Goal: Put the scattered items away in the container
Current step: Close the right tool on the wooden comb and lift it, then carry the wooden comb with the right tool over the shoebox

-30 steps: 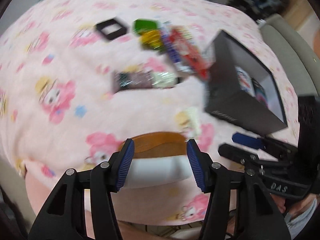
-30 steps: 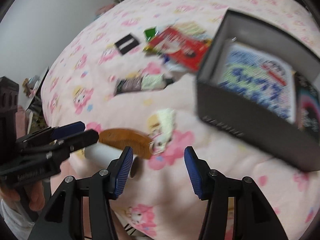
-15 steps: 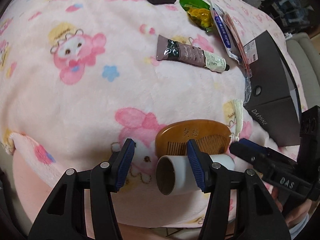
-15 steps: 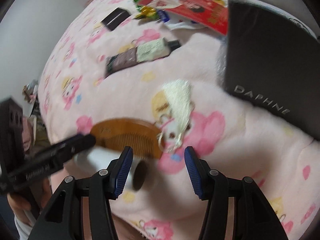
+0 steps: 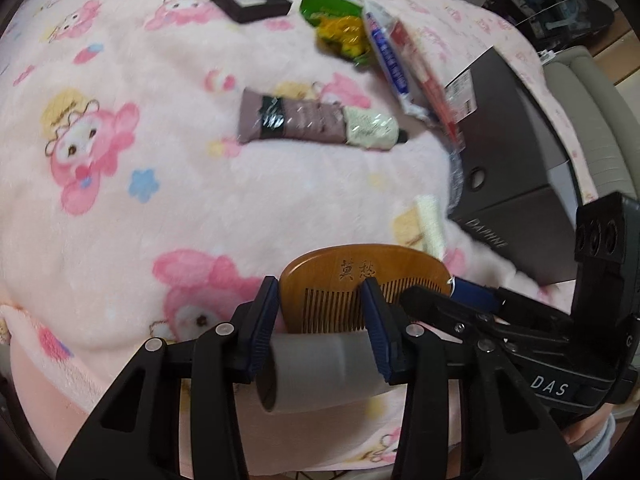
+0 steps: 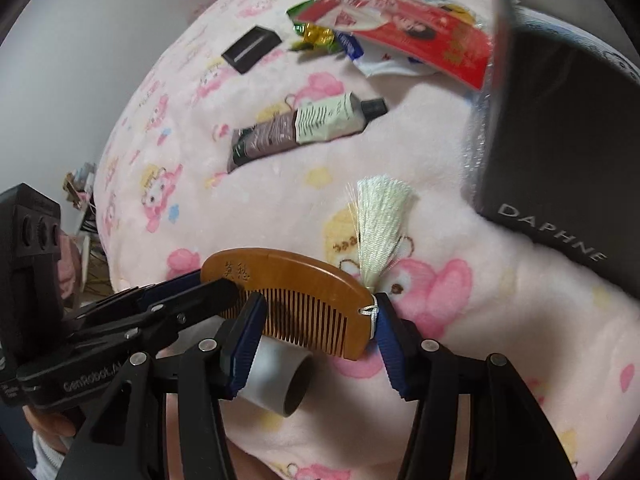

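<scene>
A wooden comb (image 5: 360, 276) with a pale tassel (image 6: 380, 224) lies on the pink blanket, touching a white tube roll (image 5: 316, 368). My left gripper (image 5: 322, 330) has its fingers around the roll's end. My right gripper (image 6: 316, 340) straddles the comb (image 6: 296, 292), fingers at both ends, the roll (image 6: 276, 380) just below. The black DAPHNE box (image 5: 516, 172) stands to the right; it also shows in the right wrist view (image 6: 568, 132).
A cream tube (image 5: 316, 122), a black square tray (image 5: 250, 0), a green and gold wrapper (image 5: 336, 28) and red and white packets (image 6: 404, 32) lie farther back on the blanket. The blanket's edge drops off just below both grippers.
Both grippers moved in closer and narrowed. The left now brackets the roll; the right now brackets the comb, which earlier lay ahead of it.
</scene>
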`<state>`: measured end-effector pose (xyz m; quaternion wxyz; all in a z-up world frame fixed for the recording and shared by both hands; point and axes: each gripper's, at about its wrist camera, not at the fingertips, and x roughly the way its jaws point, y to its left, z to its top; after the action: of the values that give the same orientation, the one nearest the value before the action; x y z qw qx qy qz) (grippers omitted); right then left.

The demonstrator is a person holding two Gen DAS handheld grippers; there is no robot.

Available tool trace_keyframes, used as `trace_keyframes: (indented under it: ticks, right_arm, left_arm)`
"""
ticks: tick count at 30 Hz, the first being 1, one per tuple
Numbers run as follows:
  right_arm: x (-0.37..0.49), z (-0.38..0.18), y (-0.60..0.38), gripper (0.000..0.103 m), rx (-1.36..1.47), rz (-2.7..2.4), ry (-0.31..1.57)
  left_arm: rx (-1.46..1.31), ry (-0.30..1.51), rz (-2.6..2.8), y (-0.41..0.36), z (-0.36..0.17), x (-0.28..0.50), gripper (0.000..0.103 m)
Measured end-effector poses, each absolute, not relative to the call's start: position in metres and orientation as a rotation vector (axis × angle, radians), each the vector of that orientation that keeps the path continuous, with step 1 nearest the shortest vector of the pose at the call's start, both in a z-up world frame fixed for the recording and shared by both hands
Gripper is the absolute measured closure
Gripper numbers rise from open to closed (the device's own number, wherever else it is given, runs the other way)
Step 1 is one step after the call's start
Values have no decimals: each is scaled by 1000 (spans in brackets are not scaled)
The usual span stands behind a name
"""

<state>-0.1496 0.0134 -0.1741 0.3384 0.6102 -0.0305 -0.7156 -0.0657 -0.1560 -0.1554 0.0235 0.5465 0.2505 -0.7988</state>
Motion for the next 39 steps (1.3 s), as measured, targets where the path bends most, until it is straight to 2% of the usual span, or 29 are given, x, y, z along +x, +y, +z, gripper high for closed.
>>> trace_keyframes:
  ticks: [5,13,16,19,30,37,39]
  right_arm:
    - [-148,-143,38,52,1538,-1891,-175]
    - [-151,-74,79,52,1381,-2059,-256]
    - [-154,-59,95,52,1339,-2087,-294]
    - [-156,-50,108,52,1307,-2118,-316]
    - [-174,-36,176,52,1270,-2247,-406]
    - [-203,-27,227,53,1272,-2369,-390]
    - [-218,-29,240,59,1285,-2372,-396]
  left_arm:
    - [1627,669,-2637,-139,-114,-67,61]
    - [1584,657,-2818,-100,-65,-83,61]
    - [1589,695,-2877,-85,-53,-90,61]
    - [1597,655,-2914,-65,-45,-100,61]
    - [1679,561,-3023,0,-36,-148,61]
    - [1796,655,-3021,50,-49,-200,61]
    - [1811,705,-2984,60,-58,-211,60]
